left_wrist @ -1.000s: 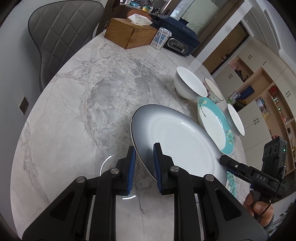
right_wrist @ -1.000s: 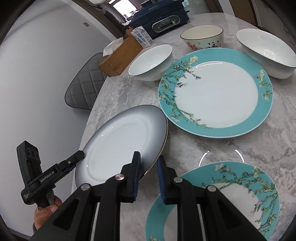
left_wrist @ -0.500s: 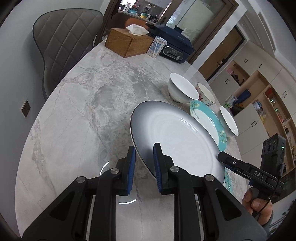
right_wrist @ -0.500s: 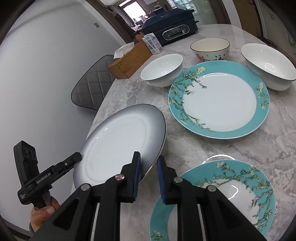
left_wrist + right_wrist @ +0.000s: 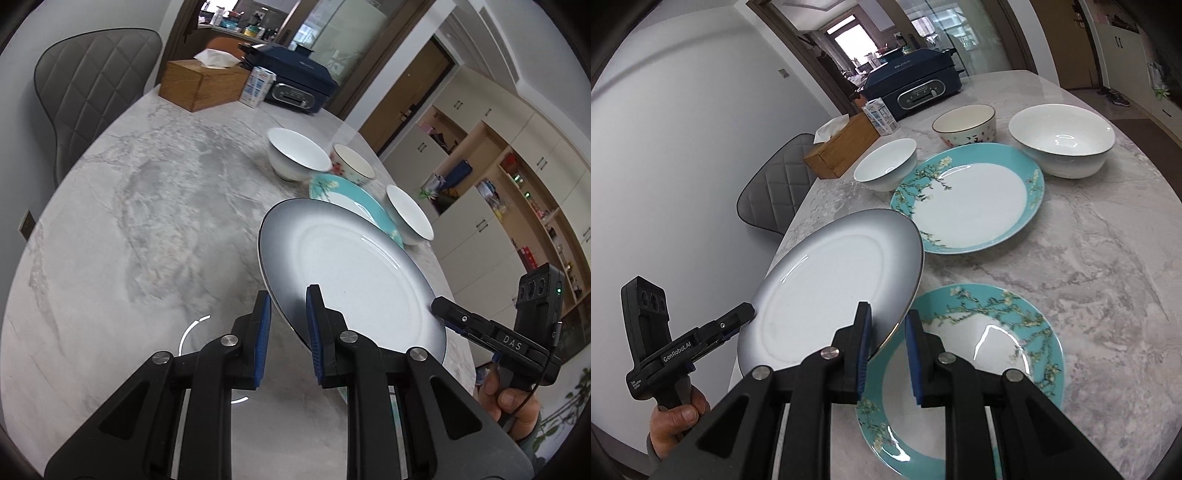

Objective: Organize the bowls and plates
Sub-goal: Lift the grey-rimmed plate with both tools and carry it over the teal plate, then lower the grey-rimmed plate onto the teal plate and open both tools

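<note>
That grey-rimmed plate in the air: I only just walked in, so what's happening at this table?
A person is tidying crockery with two handheld grippers. The left gripper and right gripper each clamp an edge of the grey-rimmed white plate, holding it tilted above the marble table, partly over the nearer teal floral plate. A second teal floral plate, two white bowls and a patterned bowl sit untouched on the table.

opposed close wrist views, shared plate [image 5: 351, 266]

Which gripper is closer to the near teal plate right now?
Right. The right gripper grips the grey plate directly above the near teal plate; the left gripper holds the grey plate's opposite rim, farther away.
</note>
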Demonstrator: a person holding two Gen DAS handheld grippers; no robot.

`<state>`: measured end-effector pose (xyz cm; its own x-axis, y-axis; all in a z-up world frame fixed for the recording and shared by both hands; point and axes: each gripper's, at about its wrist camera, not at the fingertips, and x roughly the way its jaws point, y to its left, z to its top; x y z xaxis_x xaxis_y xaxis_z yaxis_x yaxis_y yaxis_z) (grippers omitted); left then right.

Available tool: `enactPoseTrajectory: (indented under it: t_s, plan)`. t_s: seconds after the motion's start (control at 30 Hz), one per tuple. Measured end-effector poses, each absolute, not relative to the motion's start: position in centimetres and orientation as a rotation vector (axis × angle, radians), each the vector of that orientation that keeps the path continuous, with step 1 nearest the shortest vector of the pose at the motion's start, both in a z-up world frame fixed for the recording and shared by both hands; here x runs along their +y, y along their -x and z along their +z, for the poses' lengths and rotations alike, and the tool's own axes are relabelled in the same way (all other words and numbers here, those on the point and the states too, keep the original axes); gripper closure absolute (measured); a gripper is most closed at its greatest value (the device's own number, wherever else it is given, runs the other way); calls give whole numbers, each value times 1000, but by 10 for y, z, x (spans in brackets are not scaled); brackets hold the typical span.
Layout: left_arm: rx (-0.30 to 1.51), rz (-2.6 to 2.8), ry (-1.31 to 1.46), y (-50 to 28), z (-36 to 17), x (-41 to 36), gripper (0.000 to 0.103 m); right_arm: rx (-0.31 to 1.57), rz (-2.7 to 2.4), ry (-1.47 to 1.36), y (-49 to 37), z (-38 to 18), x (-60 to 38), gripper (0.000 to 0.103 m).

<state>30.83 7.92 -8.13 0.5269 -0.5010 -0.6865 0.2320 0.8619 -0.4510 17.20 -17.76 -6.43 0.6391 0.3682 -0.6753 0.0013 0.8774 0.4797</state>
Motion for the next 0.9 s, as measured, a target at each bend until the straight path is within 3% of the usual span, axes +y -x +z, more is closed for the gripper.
enactPoseTrajectory:
  t_s: [0.47,0.9]
  plan:
    - [985,-506,274,-269,-120,0,86,855,104,-488,-109,-100,-234,82]
    - [1036,-491,241,-264,-147,-17,86,871,93,-476,-96,-122,-247,82]
